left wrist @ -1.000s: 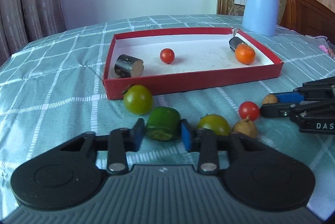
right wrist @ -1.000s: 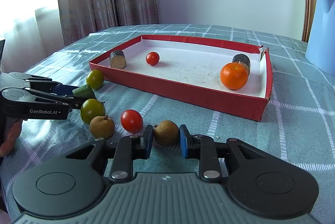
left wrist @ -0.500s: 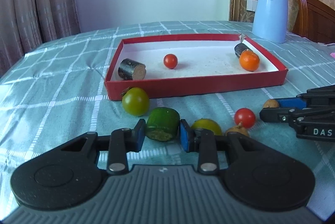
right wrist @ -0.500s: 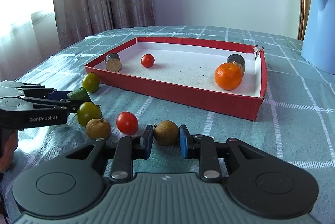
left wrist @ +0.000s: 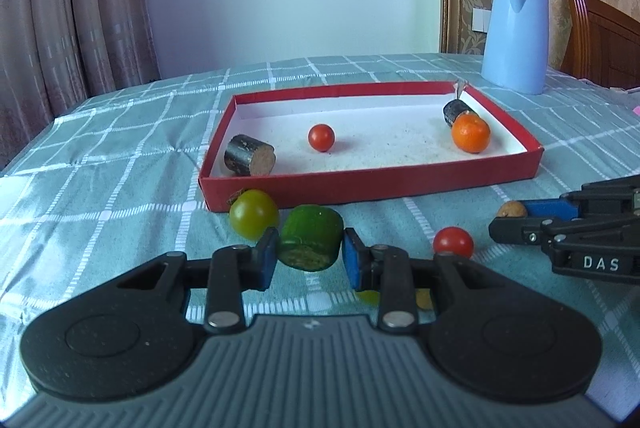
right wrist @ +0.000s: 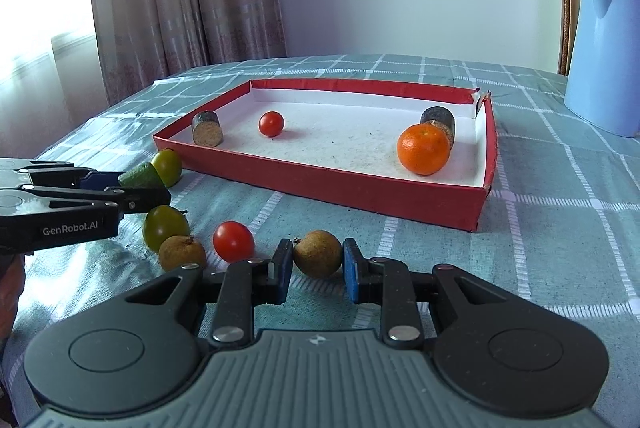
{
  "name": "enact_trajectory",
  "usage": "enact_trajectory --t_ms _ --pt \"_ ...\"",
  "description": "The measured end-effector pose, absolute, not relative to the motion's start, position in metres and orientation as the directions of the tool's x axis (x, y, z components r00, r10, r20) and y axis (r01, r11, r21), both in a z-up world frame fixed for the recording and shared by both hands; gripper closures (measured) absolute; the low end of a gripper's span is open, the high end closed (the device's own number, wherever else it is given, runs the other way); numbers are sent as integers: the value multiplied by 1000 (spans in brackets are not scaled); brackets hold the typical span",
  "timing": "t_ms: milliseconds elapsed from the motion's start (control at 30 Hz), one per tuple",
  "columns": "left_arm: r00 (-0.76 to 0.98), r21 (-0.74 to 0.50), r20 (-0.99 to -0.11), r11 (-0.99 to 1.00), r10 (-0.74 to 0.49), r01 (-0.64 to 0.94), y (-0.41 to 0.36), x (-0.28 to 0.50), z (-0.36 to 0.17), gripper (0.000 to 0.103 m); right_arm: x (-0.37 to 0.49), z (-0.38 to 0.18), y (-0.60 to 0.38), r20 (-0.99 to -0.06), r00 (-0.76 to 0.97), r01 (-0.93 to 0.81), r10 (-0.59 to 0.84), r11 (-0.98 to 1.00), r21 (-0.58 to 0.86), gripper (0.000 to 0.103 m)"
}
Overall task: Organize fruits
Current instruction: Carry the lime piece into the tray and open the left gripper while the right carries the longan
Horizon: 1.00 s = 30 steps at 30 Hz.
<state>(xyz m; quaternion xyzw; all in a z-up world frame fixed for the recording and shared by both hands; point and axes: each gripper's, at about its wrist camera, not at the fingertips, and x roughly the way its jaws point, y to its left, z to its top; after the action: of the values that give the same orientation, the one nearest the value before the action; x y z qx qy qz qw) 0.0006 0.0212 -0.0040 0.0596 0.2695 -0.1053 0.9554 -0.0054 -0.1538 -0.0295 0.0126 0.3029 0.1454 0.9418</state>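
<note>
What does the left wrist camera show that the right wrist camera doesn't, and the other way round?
Only the left wrist view: a wooden chair behind the kettle.
Only the right wrist view: a bright window, and a brown fruit in full.
Both: the red tray with an orange, the left gripper holding a green chunk, and the right gripper holding a brown fruit.
</note>
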Motion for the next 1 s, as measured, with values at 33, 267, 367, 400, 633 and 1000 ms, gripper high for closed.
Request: enact_trajectory --t_ms 33,267,367,400,633,1000 --pt "834 53 -525 971 -172 233 21 1 -2 72 -6 -29 -154 -564 777 -265 280 958 111 77" --pt "841 30 -506 971 -192 239 11 11 9 72 -10 -27 -160 -533 804 -233 264 964 127 77" --pt "841 13 -502 971 -201 240 4 23 12 72 -12 -24 -161 -513 819 -222 256 967 128 77" --pt "842 7 -500 972 -201 236 2 27 14 72 -12 -23 -161 -503 827 -217 249 968 123 77" --pt "844 -30 -509 983 -172 182 -9 71 18 72 8 -8 -151 -476 858 -199 194 979 40 77" --pt "805 -34 -585 994 -102 102 -11 117 -1 72 93 -9 -133 -545 831 -149 110 988 -29 77"
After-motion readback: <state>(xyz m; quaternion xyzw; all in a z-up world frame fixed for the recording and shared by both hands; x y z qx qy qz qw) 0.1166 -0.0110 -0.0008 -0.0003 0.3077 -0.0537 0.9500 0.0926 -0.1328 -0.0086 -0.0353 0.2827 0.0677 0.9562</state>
